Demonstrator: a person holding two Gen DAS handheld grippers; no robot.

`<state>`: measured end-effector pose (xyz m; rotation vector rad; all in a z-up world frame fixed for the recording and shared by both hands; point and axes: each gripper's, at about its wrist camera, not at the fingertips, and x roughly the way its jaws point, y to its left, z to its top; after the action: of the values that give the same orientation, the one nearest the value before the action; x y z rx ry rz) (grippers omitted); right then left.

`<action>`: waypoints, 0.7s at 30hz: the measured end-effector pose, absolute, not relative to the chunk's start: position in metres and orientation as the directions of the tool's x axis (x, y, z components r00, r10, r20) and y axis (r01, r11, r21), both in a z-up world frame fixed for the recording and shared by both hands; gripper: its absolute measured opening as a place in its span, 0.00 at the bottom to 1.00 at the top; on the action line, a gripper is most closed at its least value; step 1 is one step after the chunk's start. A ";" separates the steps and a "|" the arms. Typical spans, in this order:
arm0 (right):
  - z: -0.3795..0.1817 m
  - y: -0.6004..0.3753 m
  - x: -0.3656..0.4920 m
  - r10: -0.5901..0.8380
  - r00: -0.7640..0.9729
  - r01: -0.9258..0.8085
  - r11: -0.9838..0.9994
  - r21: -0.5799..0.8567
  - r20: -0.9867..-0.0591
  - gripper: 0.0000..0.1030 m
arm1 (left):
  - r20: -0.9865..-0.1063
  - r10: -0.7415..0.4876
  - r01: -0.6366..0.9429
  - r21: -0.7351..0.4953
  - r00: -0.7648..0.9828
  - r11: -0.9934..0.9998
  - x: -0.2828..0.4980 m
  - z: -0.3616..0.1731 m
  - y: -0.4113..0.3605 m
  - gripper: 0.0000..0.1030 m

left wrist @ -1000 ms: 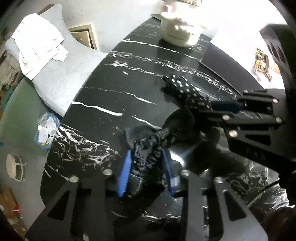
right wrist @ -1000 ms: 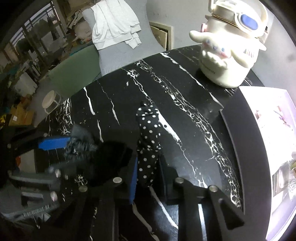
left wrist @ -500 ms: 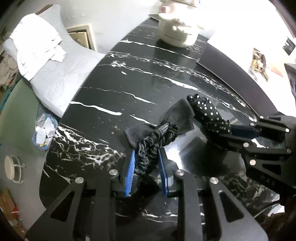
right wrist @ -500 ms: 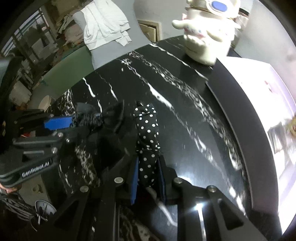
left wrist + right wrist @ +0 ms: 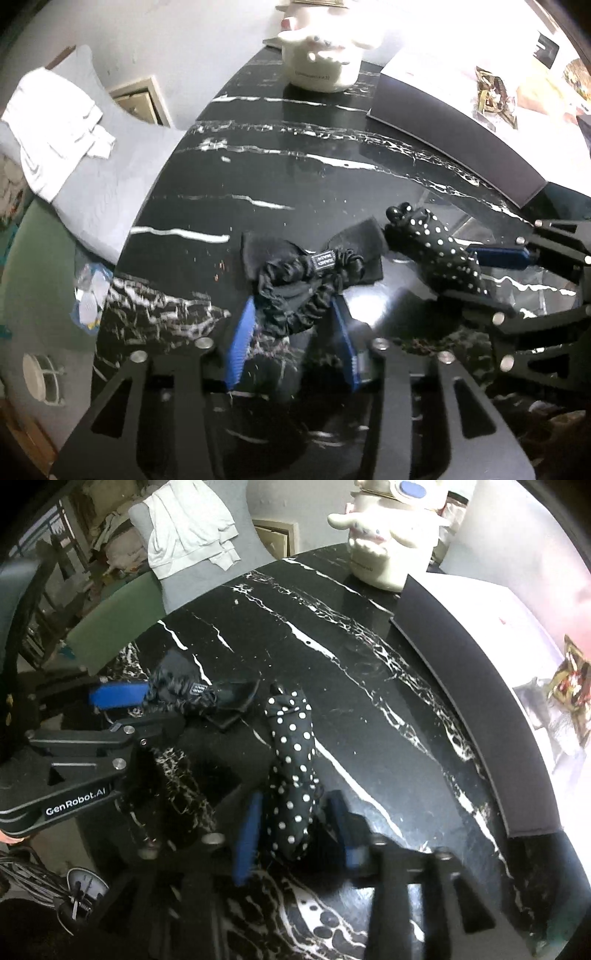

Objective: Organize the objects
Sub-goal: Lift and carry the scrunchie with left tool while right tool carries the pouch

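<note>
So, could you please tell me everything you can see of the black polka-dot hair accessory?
The polka-dot hair accessory is a long, narrow piece of black fabric with white dots, soft and slightly crumpled, with a small knotted or folded tip at its far end. It lies lengthwise on the black marble table, its near end between the blue pads of the right claw, whose jaws look open around it. The black bow scrunchie lies just beside it, to its left; whether they touch is unclear.
</note>
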<state>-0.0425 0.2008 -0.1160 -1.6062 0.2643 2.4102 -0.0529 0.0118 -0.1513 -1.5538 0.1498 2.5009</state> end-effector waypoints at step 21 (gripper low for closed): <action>-0.114 0.201 -0.051 0.100 -0.414 -0.337 -0.940 0.050 -0.905 0.31 | -0.861 0.219 -0.402 -0.018 -0.460 -0.916 -0.075 -0.158 0.017 0.69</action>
<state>-0.0507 0.2008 -0.1144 -1.5247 0.3276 2.4193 -0.0749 0.0172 -0.1575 -1.3725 0.2656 2.3962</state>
